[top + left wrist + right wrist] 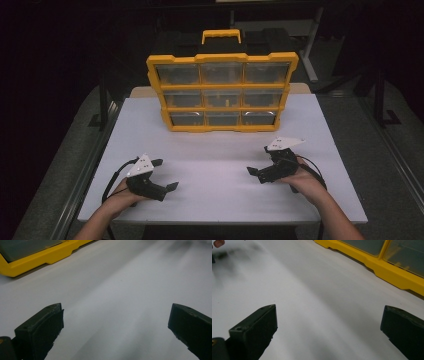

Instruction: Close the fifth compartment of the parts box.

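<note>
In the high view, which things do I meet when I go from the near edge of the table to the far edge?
Left gripper and right gripper, side by side, both open → bare white table → yellow drawer organizer, standing upright with its handle on top.

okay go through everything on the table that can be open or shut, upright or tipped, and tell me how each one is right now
Yellow drawer organizer: upright on the table, handle on top, all nine clear drawers shut.
Left tool: jaws wide open, nothing between them, low over the white table.
Right tool: jaws wide open, nothing held, low over the table.
</note>
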`<state>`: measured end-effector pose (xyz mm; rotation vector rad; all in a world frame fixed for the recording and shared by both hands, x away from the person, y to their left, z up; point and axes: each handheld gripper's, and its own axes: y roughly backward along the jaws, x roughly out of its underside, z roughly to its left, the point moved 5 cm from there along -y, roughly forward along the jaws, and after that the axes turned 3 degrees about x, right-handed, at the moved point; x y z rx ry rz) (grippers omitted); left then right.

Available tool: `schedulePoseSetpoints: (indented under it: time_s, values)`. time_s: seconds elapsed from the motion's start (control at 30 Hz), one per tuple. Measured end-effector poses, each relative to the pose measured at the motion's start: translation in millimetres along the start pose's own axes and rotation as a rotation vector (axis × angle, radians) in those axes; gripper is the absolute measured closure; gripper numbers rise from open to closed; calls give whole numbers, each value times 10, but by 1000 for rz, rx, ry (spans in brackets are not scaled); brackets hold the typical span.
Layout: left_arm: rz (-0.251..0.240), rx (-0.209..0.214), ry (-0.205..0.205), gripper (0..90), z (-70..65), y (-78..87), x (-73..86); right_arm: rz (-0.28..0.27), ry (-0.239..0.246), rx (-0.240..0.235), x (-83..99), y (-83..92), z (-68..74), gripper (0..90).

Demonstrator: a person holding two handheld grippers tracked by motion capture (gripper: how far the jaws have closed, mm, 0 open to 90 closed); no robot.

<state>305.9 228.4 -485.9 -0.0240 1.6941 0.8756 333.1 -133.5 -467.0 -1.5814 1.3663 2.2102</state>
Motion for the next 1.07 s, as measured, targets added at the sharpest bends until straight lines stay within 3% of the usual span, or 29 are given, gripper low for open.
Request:
schedulePoseSetpoints:
  time_s: [0.57, 1.07]
  values:
    - [0, -1, -1, 0, 0, 5, -2, -31, -17, 27, 201, 146, -33, 3]
    - [4, -9, 0, 0, 17, 3, 8, -22, -40, 49, 404, 278, -71, 3]
